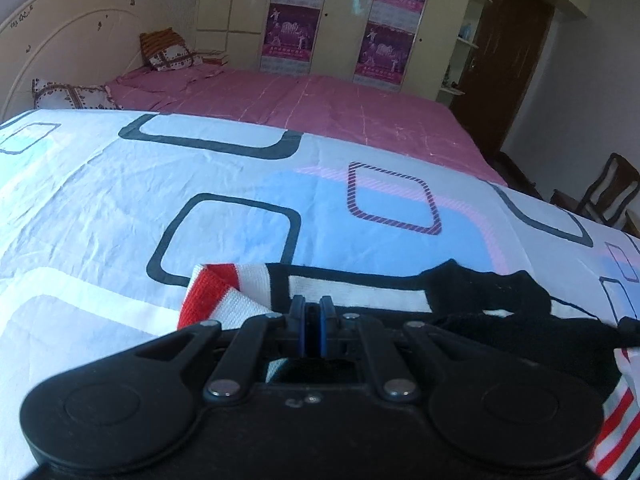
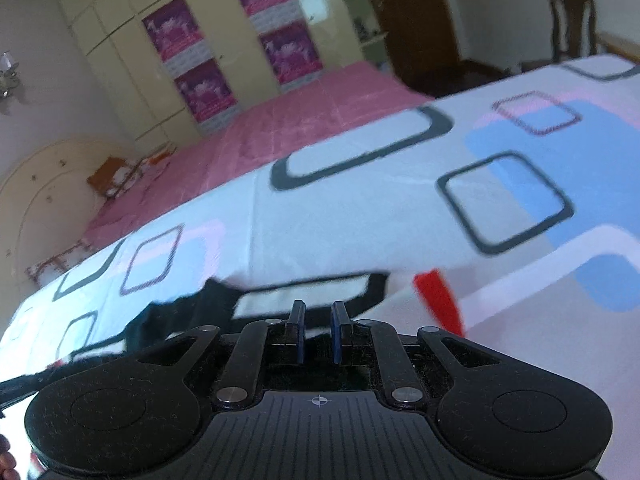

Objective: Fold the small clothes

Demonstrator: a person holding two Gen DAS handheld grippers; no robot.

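A small garment (image 1: 360, 288) with black, white and red stripes lies on the patterned bedsheet (image 1: 224, 176). My left gripper (image 1: 312, 308) sits low over its near edge with the jaws almost closed, and cloth seems pinched between them. In the right wrist view the same garment (image 2: 304, 296) lies just beyond my right gripper (image 2: 318, 320), whose jaws stand a small gap apart with nothing clearly between them. That view is blurred.
A pink blanket (image 1: 320, 100) covers the far half of the bed, with pillows (image 1: 168, 52) by the headboard (image 1: 60, 40). A wardrobe with purple posters (image 1: 336, 12) stands behind. A wooden chair (image 1: 608, 188) and a dark door (image 1: 508, 56) are at the right.
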